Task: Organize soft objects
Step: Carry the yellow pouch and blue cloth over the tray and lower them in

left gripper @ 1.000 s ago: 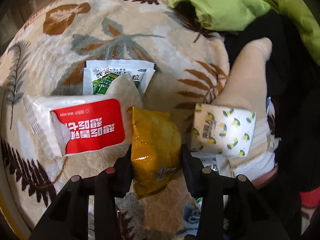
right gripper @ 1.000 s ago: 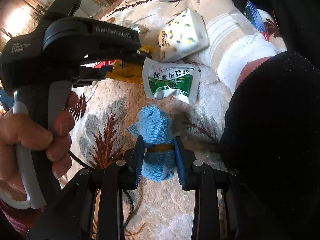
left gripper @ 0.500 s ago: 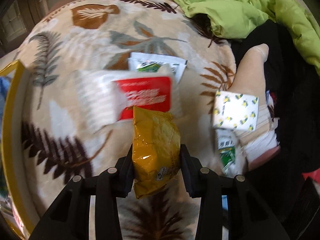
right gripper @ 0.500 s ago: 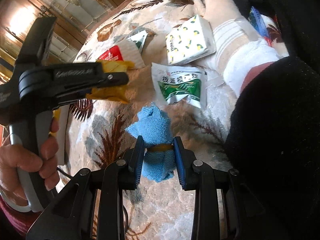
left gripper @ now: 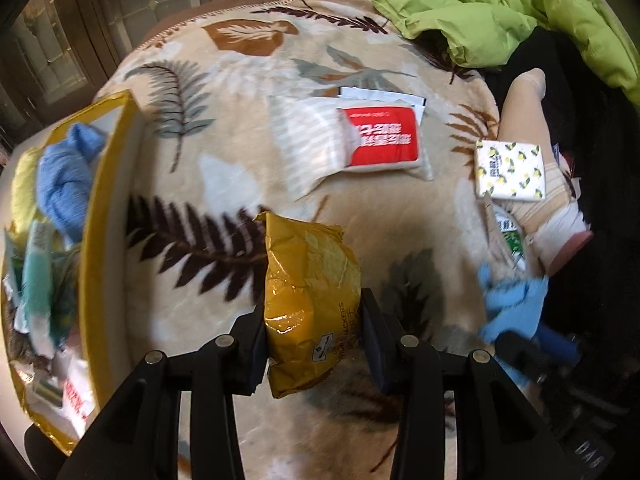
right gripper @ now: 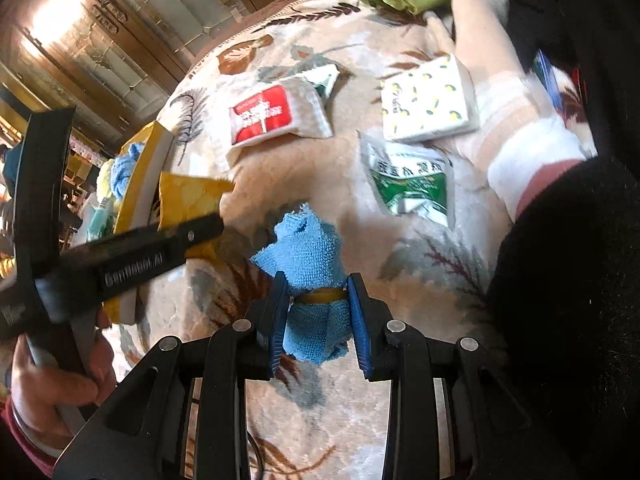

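Beside the yellow-rimmed box (left gripper: 105, 184), the left hand-held gripper (left gripper: 314, 344) clamps a yellow packet (left gripper: 310, 292), the right (right gripper: 318, 316) a blue cloth (right gripper: 308, 248).

Blue cloth (right gripper: 310, 280) between hand-held gripper (right gripper: 318, 316) pads

Your left gripper (left gripper: 313, 334), matt black plastic, pinches a glossy, crinkled yellow foil packet (left gripper: 310, 292); your right gripper (right gripper: 318, 316) holds a nubby blue terry cloth (right gripper: 310, 280) bound with a rubber band, above a plush leaf-print fleece blanket (left gripper: 224, 184) strewn with shiny plastic sachets, beside a gold-rimmed box (left gripper: 94, 240)
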`<state>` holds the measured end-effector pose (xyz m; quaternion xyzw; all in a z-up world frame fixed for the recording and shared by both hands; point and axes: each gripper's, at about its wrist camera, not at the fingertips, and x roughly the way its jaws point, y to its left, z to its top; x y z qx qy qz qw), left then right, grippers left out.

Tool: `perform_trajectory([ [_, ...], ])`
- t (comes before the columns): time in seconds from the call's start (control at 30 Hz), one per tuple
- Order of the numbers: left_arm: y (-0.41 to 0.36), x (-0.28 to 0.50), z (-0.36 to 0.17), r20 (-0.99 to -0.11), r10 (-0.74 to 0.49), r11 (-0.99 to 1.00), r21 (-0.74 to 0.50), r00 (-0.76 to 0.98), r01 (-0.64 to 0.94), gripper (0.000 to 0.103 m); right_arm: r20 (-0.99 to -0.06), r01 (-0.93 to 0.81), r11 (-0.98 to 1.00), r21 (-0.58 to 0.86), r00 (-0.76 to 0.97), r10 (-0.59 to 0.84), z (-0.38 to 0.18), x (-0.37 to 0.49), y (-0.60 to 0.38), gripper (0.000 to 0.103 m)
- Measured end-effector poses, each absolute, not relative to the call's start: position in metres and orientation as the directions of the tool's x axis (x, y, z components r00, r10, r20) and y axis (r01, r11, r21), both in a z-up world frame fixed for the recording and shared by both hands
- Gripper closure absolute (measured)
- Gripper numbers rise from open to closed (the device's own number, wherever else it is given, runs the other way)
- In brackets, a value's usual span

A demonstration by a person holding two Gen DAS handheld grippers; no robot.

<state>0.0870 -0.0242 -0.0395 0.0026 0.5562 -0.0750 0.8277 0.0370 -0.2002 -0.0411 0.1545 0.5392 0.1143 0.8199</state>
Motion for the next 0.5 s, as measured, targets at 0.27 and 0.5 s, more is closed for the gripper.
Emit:
perform_trajectory([
  [0.27, -0.001, 0.073, -0.023, -0.901, -0.099, 0.993, -0.063, 0.422, 0.099, 0.063, -0.84, -0.081, 0.935, 0.346, 0.417, 0.347, -0.021, 0.044, -0.165, 0.075],
  [0.5, 0.03, 0.068, 0.002, -0.871, -0.066, 0.998, -0.047, 0.486, 0.051, 0.063, -0.826, -0.149, 0.935, 0.322, 0.439, 0.354, 0.0, 0.051, -0.128, 0.075],
])
